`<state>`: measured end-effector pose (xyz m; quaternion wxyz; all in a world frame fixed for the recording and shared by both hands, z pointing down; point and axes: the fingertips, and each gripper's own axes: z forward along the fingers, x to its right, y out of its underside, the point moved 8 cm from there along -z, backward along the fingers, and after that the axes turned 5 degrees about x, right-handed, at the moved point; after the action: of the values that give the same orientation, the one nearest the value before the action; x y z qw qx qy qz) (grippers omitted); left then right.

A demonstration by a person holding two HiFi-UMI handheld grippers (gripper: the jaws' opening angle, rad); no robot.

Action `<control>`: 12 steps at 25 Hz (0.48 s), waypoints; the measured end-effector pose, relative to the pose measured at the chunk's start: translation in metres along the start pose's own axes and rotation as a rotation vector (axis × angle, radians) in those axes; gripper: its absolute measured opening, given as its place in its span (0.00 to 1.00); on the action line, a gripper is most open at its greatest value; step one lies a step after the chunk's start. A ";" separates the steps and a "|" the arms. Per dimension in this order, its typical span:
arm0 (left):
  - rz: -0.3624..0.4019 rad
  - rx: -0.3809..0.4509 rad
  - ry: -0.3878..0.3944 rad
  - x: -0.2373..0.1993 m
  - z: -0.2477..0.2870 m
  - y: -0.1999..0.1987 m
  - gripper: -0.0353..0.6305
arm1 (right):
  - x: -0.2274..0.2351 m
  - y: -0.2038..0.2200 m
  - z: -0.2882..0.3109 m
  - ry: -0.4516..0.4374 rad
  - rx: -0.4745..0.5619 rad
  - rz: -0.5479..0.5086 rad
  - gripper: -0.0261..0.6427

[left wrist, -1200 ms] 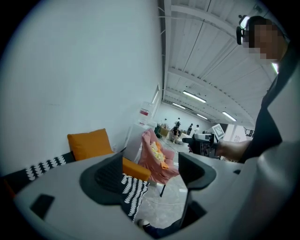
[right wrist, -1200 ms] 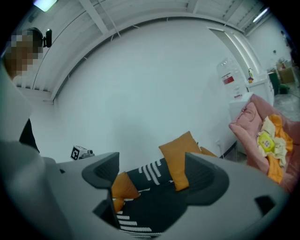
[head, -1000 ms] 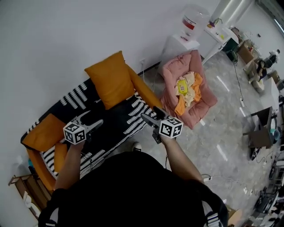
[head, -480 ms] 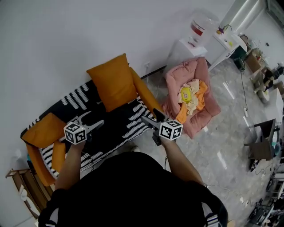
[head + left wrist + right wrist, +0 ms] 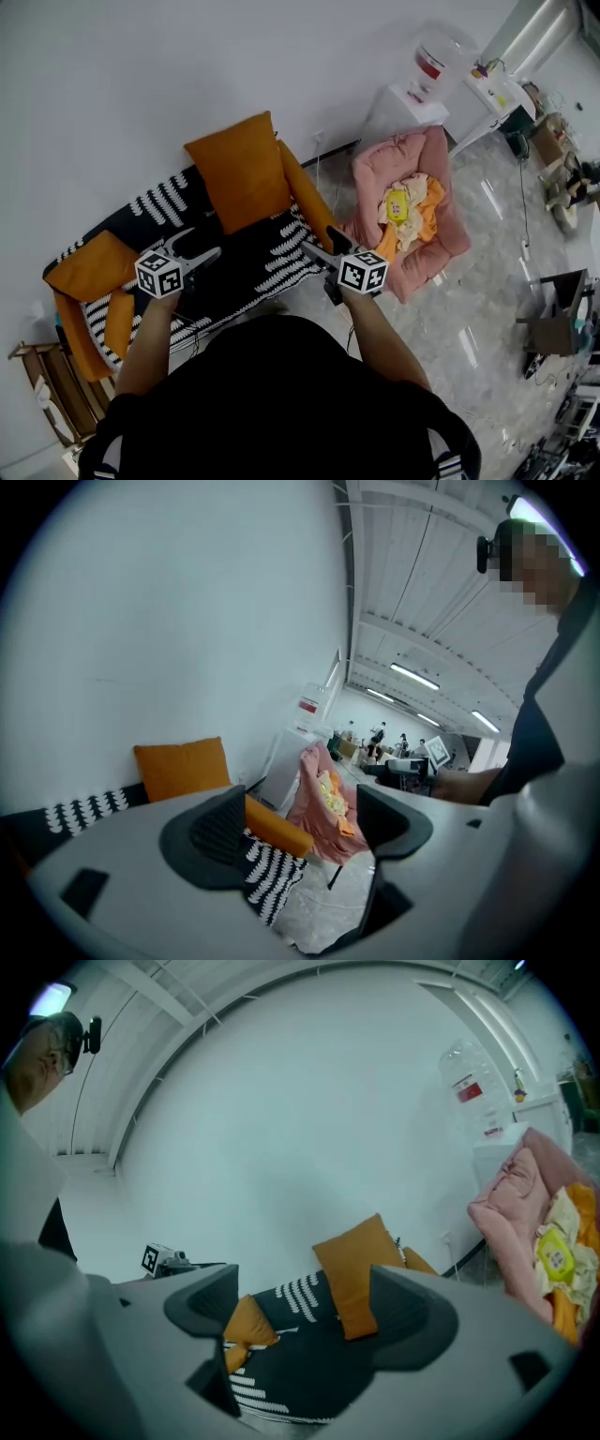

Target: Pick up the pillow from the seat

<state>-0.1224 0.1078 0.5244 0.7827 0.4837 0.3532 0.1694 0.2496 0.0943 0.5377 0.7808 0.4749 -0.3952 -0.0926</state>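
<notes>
A black-and-white sofa (image 5: 239, 272) stands along the far wall, with a pink chair (image 5: 445, 234) to its right. The big orange pillow (image 5: 246, 171) leans upright at the seat's far right. Nearer, the left gripper (image 5: 201, 246) and right gripper (image 5: 320, 241) hover above the seat, jaws apart and empty.

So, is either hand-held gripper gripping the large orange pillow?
No: in the head view the left hand-held gripper and right hand-held gripper hang open, short of the large orange pillow.

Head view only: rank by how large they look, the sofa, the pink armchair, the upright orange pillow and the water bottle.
1. sofa
2. pink armchair
3. upright orange pillow, only slightly smaller
4. water bottle, which stands farthest from the camera, so its true size is unsure
</notes>
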 end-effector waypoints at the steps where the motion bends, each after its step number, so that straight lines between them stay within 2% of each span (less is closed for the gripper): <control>1: 0.002 0.002 -0.001 0.001 0.003 -0.001 0.62 | 0.002 -0.002 0.000 -0.003 -0.002 -0.002 0.67; 12: 0.008 0.029 -0.012 0.016 0.018 -0.005 0.62 | 0.022 -0.019 -0.009 -0.021 -0.015 -0.038 0.67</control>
<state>-0.0986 0.1040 0.5189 0.7771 0.4975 0.3489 0.1643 0.2747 0.0785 0.5317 0.7784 0.4753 -0.3936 -0.1152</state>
